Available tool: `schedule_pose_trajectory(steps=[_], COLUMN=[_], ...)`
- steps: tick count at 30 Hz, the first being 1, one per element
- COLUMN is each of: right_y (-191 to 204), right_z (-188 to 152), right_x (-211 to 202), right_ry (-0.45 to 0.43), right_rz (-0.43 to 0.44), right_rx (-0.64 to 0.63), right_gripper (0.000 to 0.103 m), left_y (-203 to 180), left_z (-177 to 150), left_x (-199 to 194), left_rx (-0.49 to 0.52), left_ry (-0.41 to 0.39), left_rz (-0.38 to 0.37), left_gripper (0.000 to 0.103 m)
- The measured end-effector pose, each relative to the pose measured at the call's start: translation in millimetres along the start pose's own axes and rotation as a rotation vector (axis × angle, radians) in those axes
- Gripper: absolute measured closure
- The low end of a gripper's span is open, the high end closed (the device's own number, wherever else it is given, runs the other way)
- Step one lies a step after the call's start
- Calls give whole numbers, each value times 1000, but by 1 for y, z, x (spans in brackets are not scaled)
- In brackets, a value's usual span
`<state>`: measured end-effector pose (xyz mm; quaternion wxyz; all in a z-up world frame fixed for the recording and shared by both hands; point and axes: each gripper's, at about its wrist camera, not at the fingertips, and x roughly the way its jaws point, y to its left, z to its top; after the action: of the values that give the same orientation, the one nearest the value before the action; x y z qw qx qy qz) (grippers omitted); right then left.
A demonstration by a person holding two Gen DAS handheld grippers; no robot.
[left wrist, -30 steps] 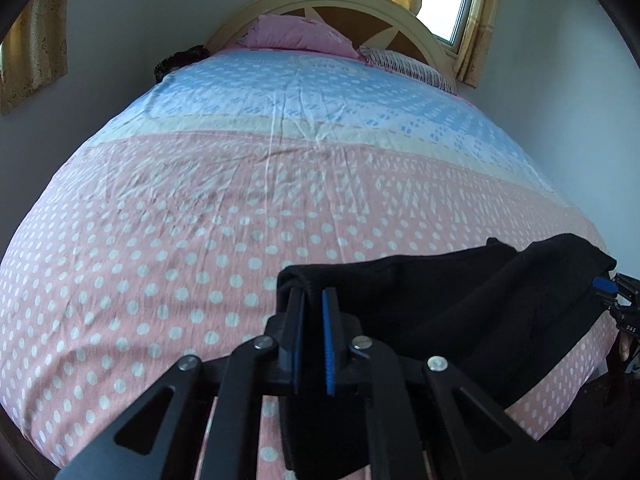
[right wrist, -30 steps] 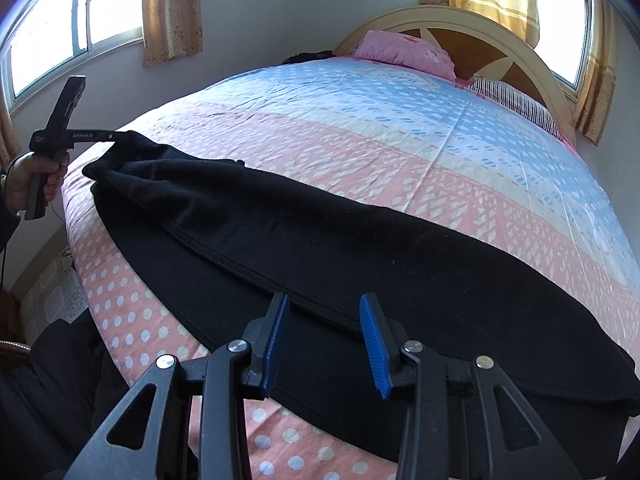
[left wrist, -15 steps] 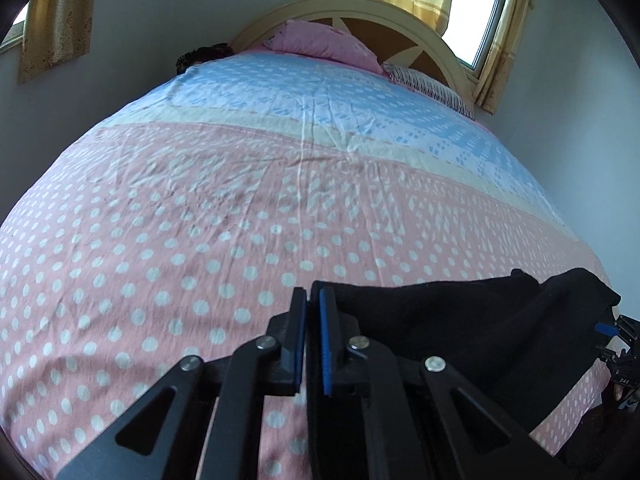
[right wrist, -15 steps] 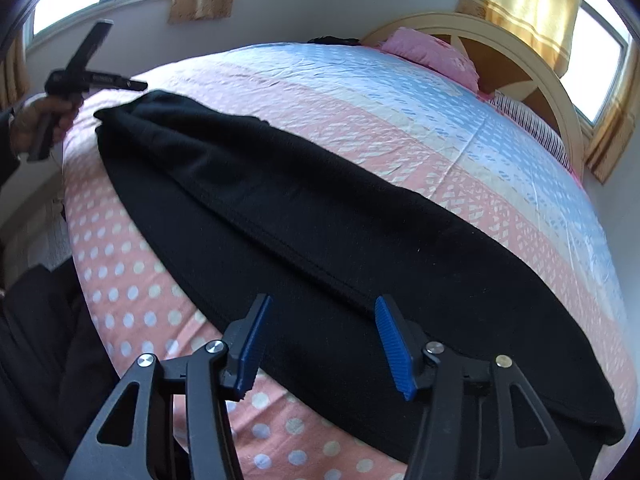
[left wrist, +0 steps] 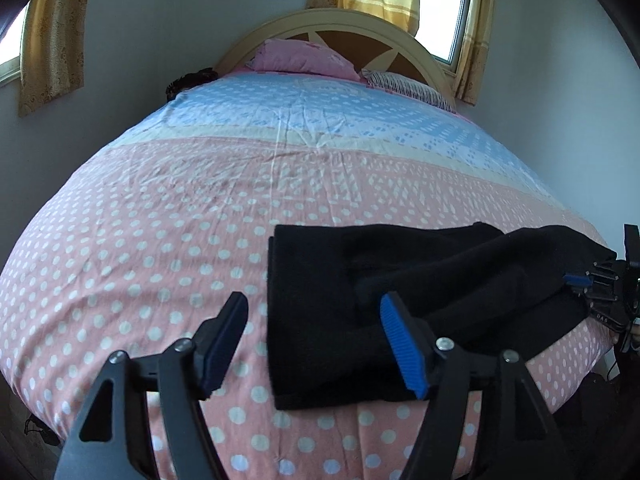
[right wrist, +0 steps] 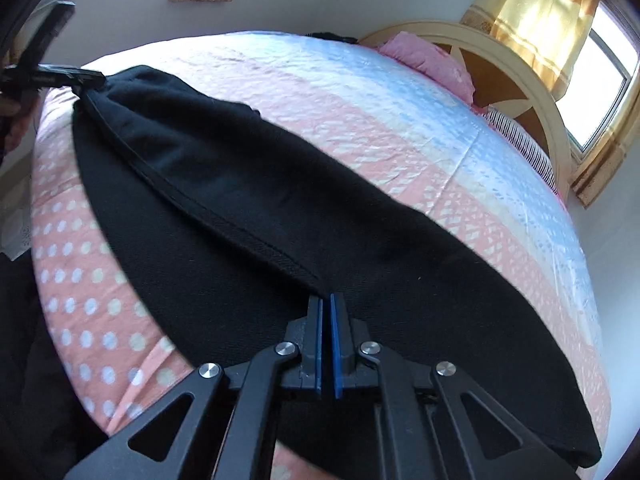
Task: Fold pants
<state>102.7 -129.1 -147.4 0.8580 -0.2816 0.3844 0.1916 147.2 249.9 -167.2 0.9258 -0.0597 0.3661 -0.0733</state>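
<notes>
While the left tongs (left wrist: 312, 332) spread apart, opening above the pants' (left wrist: 400, 300) folded end without pressing it, the right tongs (right wrist: 325, 316) are pinched tight on the pants' edge seam. Black pants lie along the near side of the dotted bed (left wrist: 160, 240), stretching between both tongs.

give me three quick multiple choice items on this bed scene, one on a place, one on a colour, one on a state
1. Where do the black fabric pants lie?
A near edge of the bed
B on the pillows
C on the floor

2. What colour is the plump pillow at the arched wooden headboard?
A green
B pink
C white

3. How does the right gripper stand?
A wide open
B shut on the pants
C out of view

Key: 1 A, they cross the dotted pink sheet nearest the cameras; 2 B, plainly pink; 3 B, pads pinch the seam.
</notes>
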Motion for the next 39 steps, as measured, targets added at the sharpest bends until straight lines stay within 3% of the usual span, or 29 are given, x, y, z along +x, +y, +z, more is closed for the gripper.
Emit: schedule_pose_trajectory(steps=[4,8,19,23,25,27,29,34,39], right_y=[10,19,25,25,17,3,-11,-65,-128], right_z=[-15,-34,-34,-36,-38,-42,-47,-75,-120], right_x=[-27,-11,-3,-10,-19,-30,-37,-59,-76], right_ry=[-16,42,44,40,29,10,-3,-23,-50], right_rz=[-14,-22,-47,-40,-9,17,23,0,-47], right_rx=[-39,-58,-80,-77,-30,35,100,301,577], right_gripper=[100,100,100,98,95,76,64,64,64], left_y=[-10,-7,-4,3,5,0,-16,-92,-184], left_z=[-8,-12,-19,-12,-7,-2,4,15,20], left_x=[14,14,14,-5,-17,-27,-31,-22,4], left_rx=[12,0,-12,1,9,28,65,217,347], left_ry=[33,34,40,-4,-31,-51,-63,-71,-21], left_rz=[14,1,27,73,88,96,79,-35,-197], left_gripper=[32,32,27,27,27,27,26,27,27])
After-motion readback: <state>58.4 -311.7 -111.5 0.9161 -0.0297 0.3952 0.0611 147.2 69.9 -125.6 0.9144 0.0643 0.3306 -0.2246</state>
